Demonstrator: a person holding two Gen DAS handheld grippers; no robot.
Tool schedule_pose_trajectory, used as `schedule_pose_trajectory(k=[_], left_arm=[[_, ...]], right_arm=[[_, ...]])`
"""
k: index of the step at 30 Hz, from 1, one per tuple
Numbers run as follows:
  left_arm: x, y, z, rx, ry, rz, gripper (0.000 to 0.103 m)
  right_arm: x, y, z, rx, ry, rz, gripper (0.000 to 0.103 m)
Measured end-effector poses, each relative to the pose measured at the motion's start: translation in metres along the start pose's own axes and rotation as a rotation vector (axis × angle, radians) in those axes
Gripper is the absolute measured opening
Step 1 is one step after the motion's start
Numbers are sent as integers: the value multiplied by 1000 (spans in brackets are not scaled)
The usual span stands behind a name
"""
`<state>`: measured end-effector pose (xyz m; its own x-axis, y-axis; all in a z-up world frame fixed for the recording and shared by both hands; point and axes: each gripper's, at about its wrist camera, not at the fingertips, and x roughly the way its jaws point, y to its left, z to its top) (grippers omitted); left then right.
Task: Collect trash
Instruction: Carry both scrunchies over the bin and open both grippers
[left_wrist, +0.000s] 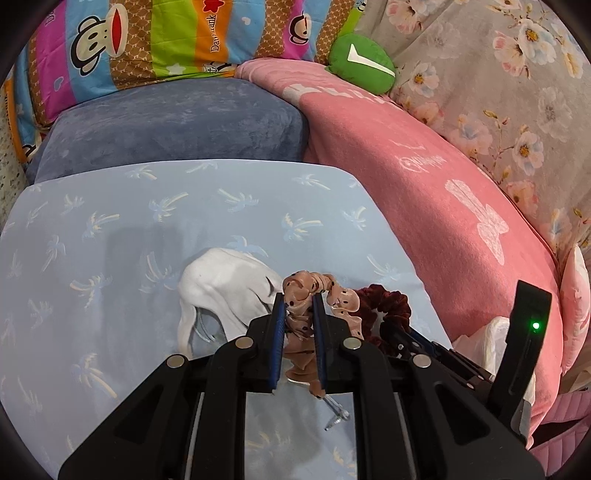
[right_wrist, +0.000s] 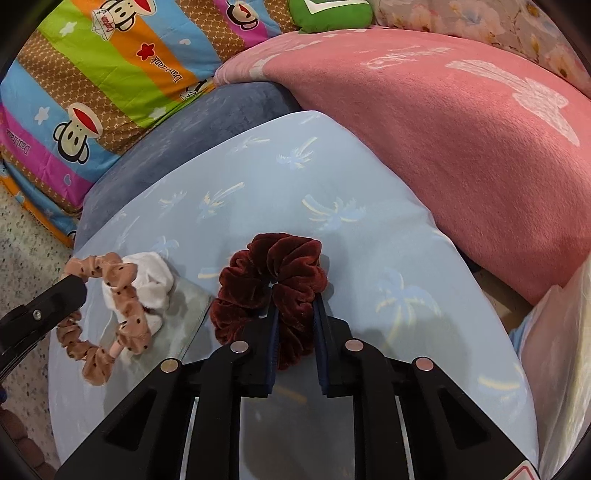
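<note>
- Landmark: light-blue palm-print pillow, filling the middle of both views.
- At the pillow's left end in the right wrist view: white crumpled cloth, lying flat on the print.
- Over that cloth: tan dotted scrunchie, hanging as a loop, top bunched in the left gripper.
- Left gripper jaws narrow, blue pads pressed on a fold of the tan dotted scrunchie; rest of the loop trailing down between and below the fingers in the left wrist view.
- Under the left gripper, on the pillow: a small clear wrapper scrap, too blurred to identify further.
- At the pillow's centre: dark red velvet scrunchie, resting on the print, near side lying between the fingers of the right gripper.
- Right gripper jaws narrow, pinching the near band of the dark red velvet scrunchie; far side of the ring spread beyond the fingertips.
- Behind the pillow to the left: grey-blue cushion, then striped cartoon-monkey quilt with "Dav" and "ank" readable in a longer word.
- Behind the pillow at centre-right: green cushion with a white mark.
- Right of the pillow: pink blanket with white script lettering, upside down and not legible.
- Past the blanket, far right: floral fabric.
</note>
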<state>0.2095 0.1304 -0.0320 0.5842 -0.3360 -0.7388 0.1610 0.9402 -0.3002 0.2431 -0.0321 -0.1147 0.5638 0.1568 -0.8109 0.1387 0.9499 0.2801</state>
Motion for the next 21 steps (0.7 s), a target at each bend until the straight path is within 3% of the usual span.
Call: schedule_pose_trajectory(k=[21], left_arm=[[-46,-80,-31,111,-34,-43,14]], right_arm=[[-146,-31,-38,20,-174,44,17]])
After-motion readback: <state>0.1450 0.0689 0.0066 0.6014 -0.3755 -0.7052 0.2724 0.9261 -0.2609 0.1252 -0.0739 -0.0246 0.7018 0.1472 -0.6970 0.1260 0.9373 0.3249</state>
